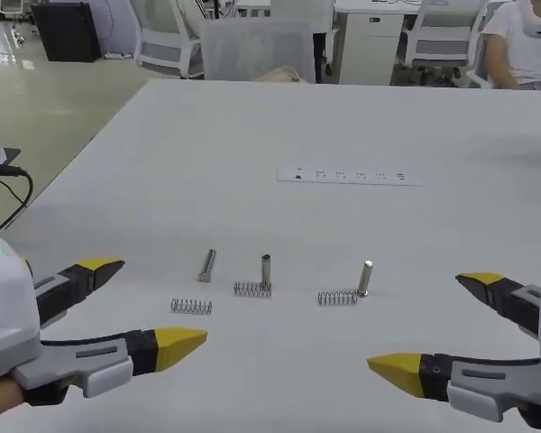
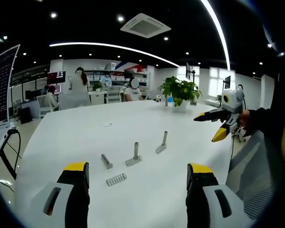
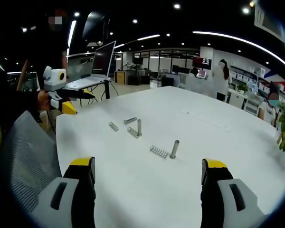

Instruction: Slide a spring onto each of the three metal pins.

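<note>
While springs lie beside pins — both hand-held grippers gape.

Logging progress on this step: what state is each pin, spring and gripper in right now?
Left pin, lying flat, bare.
Middle pin, upright, bare.
Right pin, upright, bare.
Left spring, lying loose.
Middle spring, lying by middle pin.
Right spring, lying by right pin.
Left gripper, open, empty.
Right gripper, open, empty.
</note>
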